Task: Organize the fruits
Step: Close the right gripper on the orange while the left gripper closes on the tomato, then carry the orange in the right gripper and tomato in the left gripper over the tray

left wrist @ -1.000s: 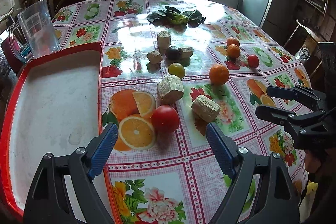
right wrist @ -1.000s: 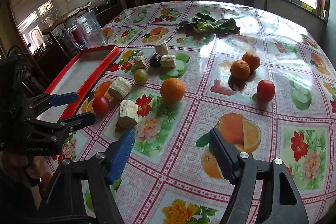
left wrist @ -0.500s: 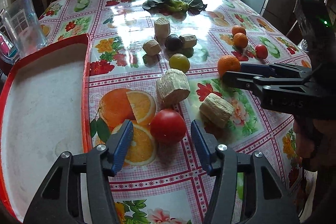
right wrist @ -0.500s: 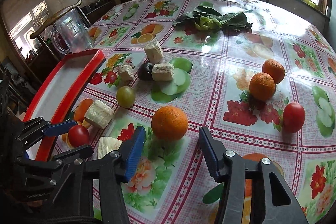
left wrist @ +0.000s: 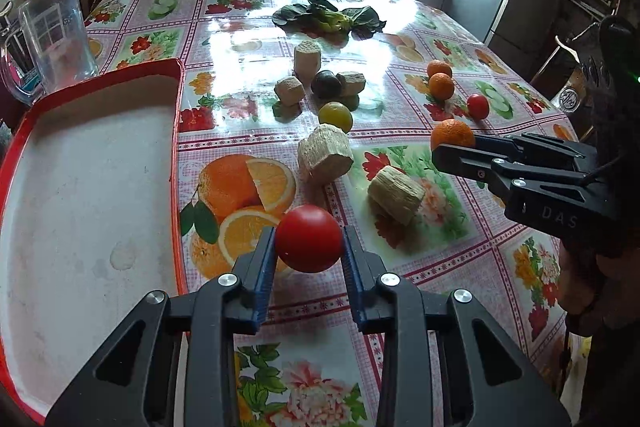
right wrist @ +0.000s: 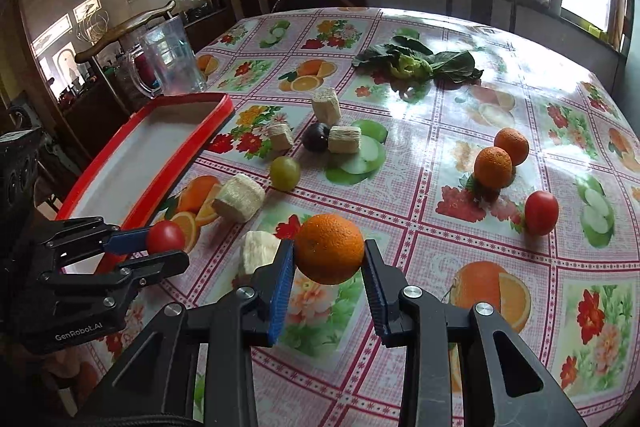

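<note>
My left gripper [left wrist: 308, 241] is shut on a red tomato [left wrist: 309, 238], just right of the red-rimmed white tray [left wrist: 80, 187]. It also shows in the right wrist view [right wrist: 166, 247] with the tomato [right wrist: 165, 237]. My right gripper [right wrist: 329, 251] is shut on an orange [right wrist: 329, 247]; it shows in the left wrist view [left wrist: 444, 147] with the orange [left wrist: 452, 133]. Two more oranges [right wrist: 493, 167], a second tomato [right wrist: 541, 213], a green fruit [right wrist: 285, 173] and a dark plum [right wrist: 316, 137] lie on the table.
Several pale cut vegetable chunks [left wrist: 325, 158] lie among the fruit. A leafy green [right wrist: 416, 65] lies further back. A clear jug [left wrist: 54, 35] stands behind the tray. The flowered tablecloth [right wrist: 440, 131] covers a round table with chairs behind it.
Both grippers moved forward and closed: the left one on the red tomato, the right one on the near orange. The other fruit has not moved.
</note>
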Demonstrator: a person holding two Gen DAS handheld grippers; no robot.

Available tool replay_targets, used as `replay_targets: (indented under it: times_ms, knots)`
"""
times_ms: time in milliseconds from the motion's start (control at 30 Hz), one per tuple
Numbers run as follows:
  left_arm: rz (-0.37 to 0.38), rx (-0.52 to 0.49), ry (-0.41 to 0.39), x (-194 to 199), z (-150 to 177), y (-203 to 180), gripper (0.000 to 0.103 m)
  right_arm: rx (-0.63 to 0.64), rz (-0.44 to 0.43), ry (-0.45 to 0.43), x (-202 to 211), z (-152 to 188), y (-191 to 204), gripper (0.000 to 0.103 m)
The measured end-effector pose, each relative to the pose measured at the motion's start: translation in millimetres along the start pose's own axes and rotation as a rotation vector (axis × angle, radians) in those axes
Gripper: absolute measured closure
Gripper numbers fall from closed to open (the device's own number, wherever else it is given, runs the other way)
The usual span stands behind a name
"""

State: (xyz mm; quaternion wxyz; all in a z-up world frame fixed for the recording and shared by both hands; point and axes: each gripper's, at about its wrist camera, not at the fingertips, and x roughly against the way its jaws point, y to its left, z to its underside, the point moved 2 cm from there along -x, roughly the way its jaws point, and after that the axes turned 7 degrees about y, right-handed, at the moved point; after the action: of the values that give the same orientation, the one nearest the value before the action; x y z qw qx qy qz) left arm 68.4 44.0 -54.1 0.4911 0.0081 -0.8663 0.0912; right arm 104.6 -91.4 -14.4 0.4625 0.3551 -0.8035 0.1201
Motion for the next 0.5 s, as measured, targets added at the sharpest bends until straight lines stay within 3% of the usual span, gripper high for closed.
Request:
replay_targets:
  times_ms: [500]
  knots:
    - [0.017, 0.044, -0.088, 59.3, 36.1, 11.7, 0.074, 0.058, -0.062, -0.008, 28.8, 24.9, 54.6, 0.069]
